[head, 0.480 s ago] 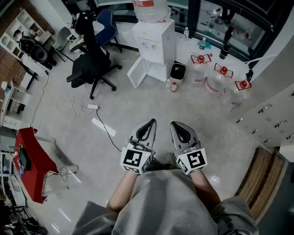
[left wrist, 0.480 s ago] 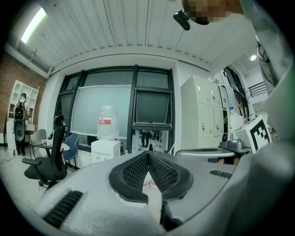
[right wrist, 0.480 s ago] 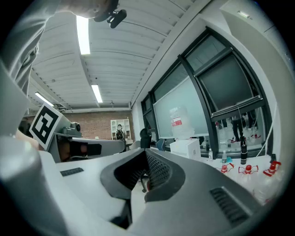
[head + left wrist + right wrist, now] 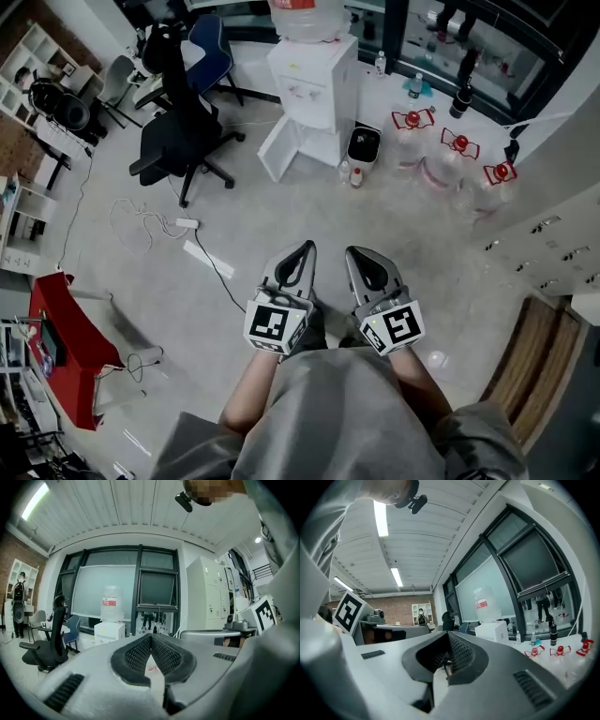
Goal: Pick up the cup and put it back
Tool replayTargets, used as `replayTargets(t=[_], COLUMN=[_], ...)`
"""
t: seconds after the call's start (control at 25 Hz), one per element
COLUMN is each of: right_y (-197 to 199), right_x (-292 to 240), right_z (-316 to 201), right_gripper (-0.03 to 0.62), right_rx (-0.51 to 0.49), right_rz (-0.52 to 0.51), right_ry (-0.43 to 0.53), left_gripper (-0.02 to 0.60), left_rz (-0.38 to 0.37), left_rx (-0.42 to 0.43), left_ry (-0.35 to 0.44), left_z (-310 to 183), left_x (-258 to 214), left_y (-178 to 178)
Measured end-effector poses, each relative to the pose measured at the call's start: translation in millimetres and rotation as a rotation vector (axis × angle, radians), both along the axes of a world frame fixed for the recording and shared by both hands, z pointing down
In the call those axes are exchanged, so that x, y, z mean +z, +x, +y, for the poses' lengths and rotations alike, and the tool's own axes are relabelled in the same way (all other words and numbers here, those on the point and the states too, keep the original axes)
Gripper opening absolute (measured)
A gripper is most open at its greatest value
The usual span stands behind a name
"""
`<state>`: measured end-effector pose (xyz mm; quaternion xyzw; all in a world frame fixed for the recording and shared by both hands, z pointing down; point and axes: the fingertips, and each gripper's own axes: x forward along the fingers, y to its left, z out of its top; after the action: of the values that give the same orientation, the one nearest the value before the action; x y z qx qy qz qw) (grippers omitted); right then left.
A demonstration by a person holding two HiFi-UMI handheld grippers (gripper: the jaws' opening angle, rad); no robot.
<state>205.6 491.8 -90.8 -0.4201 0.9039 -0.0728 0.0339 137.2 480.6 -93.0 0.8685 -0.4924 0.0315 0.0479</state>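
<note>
**Slight drift of the room, tongs unmoved and clenched**

Since half a second ago, only a small shift in the head view: red cabinet [image 4: 58, 349] lower at the left edge, office chair [image 4: 180, 131] a touch further left. Left tongs [image 4: 304, 249] and right tongs [image 4: 354, 253] at the same spot as before, side by side and close together in front of a grey shirt [image 4: 328, 412]. Bare forearms behind them, tips toward the far wall. Held roughly level, well above the grey floor [image 4: 281, 202].

Left tongs clenched: ribbed pads [image 4: 136, 656] meeting at the tip, nothing between them. Right tongs clenched likewise, tips together and empty.

No cup to be made out in any view, neither in the tongs nor on the floor.

Ahead, a white water dispenser [image 4: 311, 84] with a bottle on top, door at its foot ajar. Just right of it a small bin [image 4: 363, 145], then three clear water jugs [image 4: 455, 155] with red caps along the glass wall. Nearer than the chair, a power strip [image 4: 187, 219] with loose white cable on the floor. White lockers [image 4: 553, 244] at the right.
</note>
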Motion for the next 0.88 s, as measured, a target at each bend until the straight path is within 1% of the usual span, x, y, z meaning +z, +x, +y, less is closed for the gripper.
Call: replayTargets(t=[0.2,0.36,0.6,0.76,0.88], right_y=[-31,-62,-103,-119,-124], right_x=[2,1,5,9,14], right_z=[-41,-76,-109,-123,-132], right_gripper=[0.011,0.011,0.011,0.011,0.011], right_rx=[0.028,0.049,0.062,0.077,0.086], right_rz=[0.014,0.029,0.059,0.069,0.079], right_ry=[0.003,0.001,-0.008,-0.026,-0.044], left_gripper=[0.009,0.009,0.009,0.009,0.009], left_rz=[0.014,0.025,0.048,0.066,0.08], left_rx=[0.022,0.033,0.049,0.051,0.054], left_ry=[-0.002,-0.002,-0.011,-0.032,-0.045], left_z=[-42,-77,-110,-127,-136], left_x=[4,2,4,11,16], left_y=[-32,-66,-108,-128,-135])
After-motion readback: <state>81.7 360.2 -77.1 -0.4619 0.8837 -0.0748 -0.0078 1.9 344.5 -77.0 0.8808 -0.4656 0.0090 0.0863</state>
